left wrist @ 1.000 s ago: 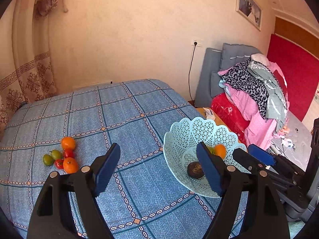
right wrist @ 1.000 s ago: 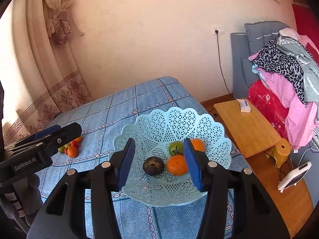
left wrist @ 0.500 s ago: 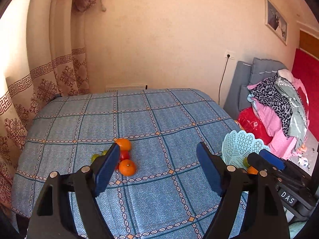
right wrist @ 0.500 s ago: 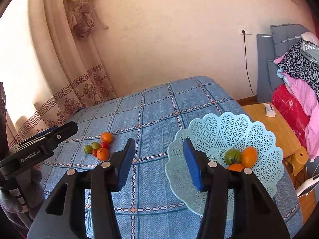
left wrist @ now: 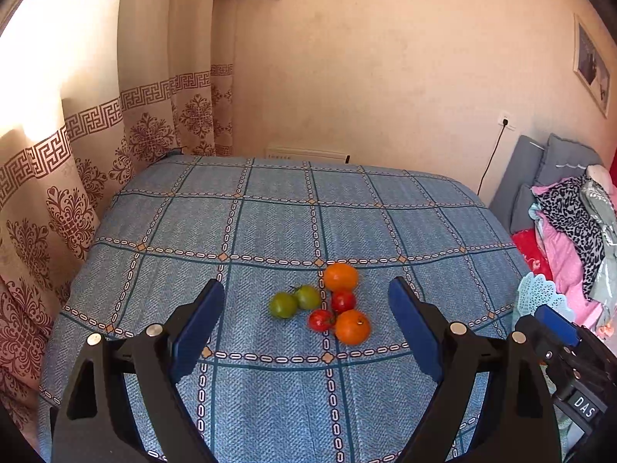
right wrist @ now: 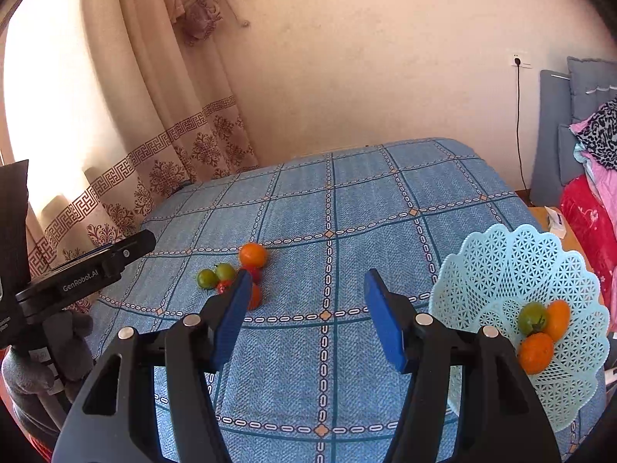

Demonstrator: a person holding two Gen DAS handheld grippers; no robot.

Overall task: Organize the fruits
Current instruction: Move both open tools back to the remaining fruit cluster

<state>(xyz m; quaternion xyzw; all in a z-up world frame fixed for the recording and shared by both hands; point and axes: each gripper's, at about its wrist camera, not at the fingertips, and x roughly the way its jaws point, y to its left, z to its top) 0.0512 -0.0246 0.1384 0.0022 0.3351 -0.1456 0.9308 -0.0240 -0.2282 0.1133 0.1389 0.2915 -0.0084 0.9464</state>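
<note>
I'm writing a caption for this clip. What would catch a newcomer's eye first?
A tight cluster of fruit, two oranges, two red and two green tomatoes, lies mid-way across the blue checked cloth, framed by the open left hand-held gripper. At the cloth's right edge, a pale blue lattice basket holds a few more fruits.

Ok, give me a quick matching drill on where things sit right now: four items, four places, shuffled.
Items:
1. green tomato pair
2. basket
3. left gripper
4. wall socket

Places or states:
A. open, over the loose fruit pile
B. at the table's right edge, holding three visible fruits
C. on the cloth, left end of the pile
D. on the wall, cable hanging down

Pairs: 1-C, 2-B, 3-A, 4-D
</note>
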